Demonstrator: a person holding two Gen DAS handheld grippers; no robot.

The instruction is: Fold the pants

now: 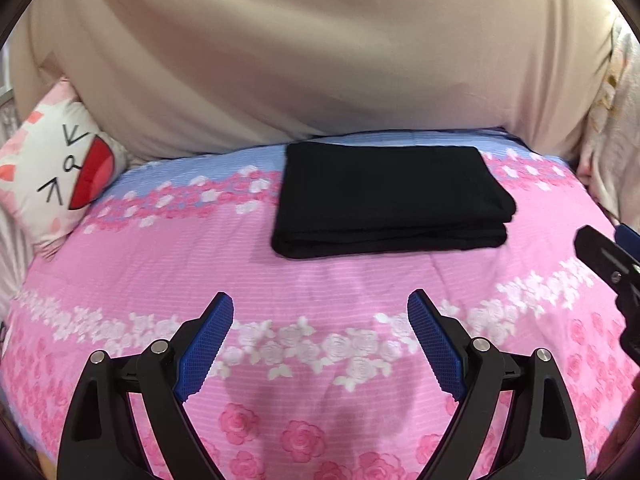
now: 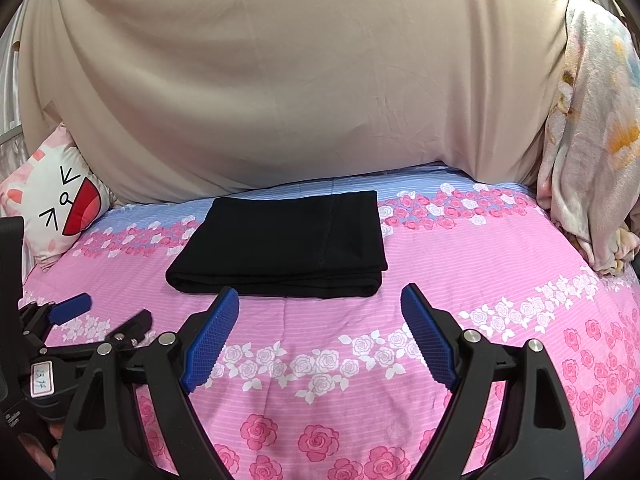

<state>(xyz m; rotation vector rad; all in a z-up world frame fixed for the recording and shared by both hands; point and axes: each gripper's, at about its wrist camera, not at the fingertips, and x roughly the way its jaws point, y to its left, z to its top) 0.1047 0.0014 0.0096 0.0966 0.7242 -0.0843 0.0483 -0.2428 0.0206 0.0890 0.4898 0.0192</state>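
A bed fills both views, covered by a pink sheet (image 1: 320,276) printed with bands of white and pink roses and a pale blue stripe toward twelve o'clock; behind it, from ten to two o'clock, a beige cloth (image 1: 300,60) hangs in broad folds as a backdrop; at nine o'clock a white cat-face pillow (image 1: 60,172) with a red mouth leans against the cloth; at three o'clock in the right wrist view a pale flowered blanket (image 2: 588,160) hangs down to the bed.

The left gripper (image 1: 320,312) sits at six o'clock in its own view with its jaws spread wide; the blue ribbed pads (image 1: 206,348) face each other over bare sheet, with nothing between them; whether they touch the sheet cannot be told. The right gripper (image 2: 320,308) is likewise wide open at six o'clock of its view, gripping nothing; its left pad tip overlaps the near edge of the pants in the picture, though contact cannot be told. Each gripper shows in the other's view: the right at three o'clock, the left at eight o'clock.

The black pants (image 1: 390,200) lie folded into a flat rectangular stack on the sheet, toward twelve o'clock from both grippers and just before the blue stripe; layered edges show along the near side; a seam runs across the top layer in the right wrist view.
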